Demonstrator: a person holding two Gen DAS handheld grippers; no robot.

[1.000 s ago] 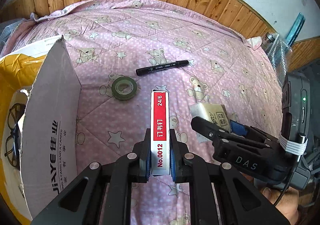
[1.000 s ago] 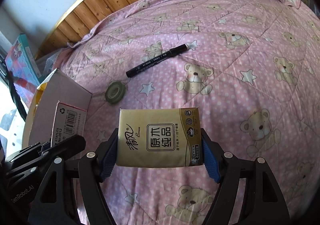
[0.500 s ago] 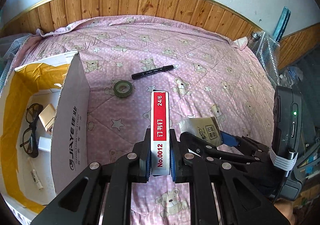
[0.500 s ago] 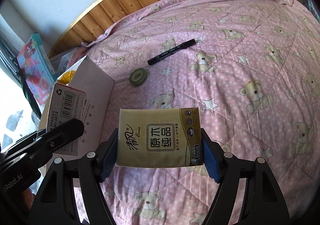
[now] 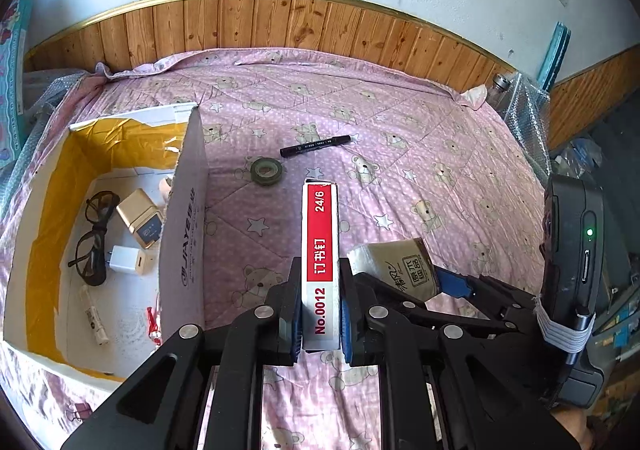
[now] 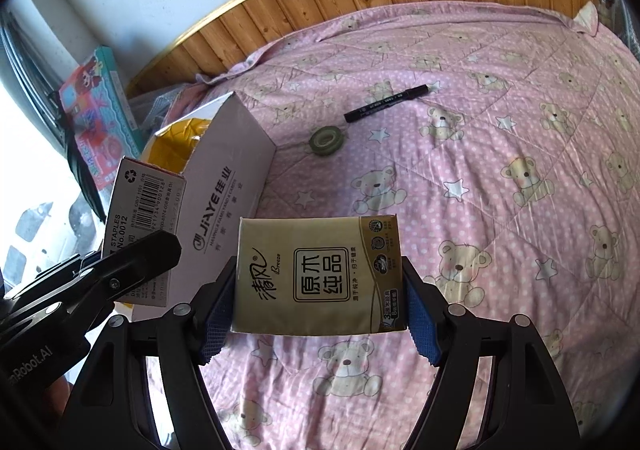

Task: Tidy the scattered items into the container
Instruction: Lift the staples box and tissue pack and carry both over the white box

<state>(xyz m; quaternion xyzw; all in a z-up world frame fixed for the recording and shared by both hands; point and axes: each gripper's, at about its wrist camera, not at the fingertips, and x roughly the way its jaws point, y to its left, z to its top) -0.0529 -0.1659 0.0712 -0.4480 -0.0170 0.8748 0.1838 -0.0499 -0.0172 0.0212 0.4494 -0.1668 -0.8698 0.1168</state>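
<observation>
At nine o'clock in the left wrist view, the open cardboard box point(image 5: 182, 234) is seen already holding glasses point(image 5: 93, 234) and a charger point(image 5: 127, 260). The left gripper point(image 5: 320, 314) is clamped narrowly on the staple box point(image 5: 320, 250), carried edge-up at centre for dropping in. At three o'clock, the right gripper point(image 6: 320, 310) is closed wide across the tissue pack point(image 6: 320, 274); the tape roll point(image 5: 266, 169) and marker point(image 5: 316, 145) are left on the quilt point(image 5: 440, 153) at twelve o'clock.

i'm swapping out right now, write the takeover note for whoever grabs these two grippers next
Left gripper: shut on the red and white staples box, held above the pink bear quilt.
Right gripper: shut on the tan tissue pack, also lifted off the quilt.
Open cardboard box sits to the left; inside are black glasses, a white charger, a small gold box and a thin white tube.
Left to do: drop both held items into the cardboard box, then collect the black marker and the green tape roll from the quilt.
</observation>
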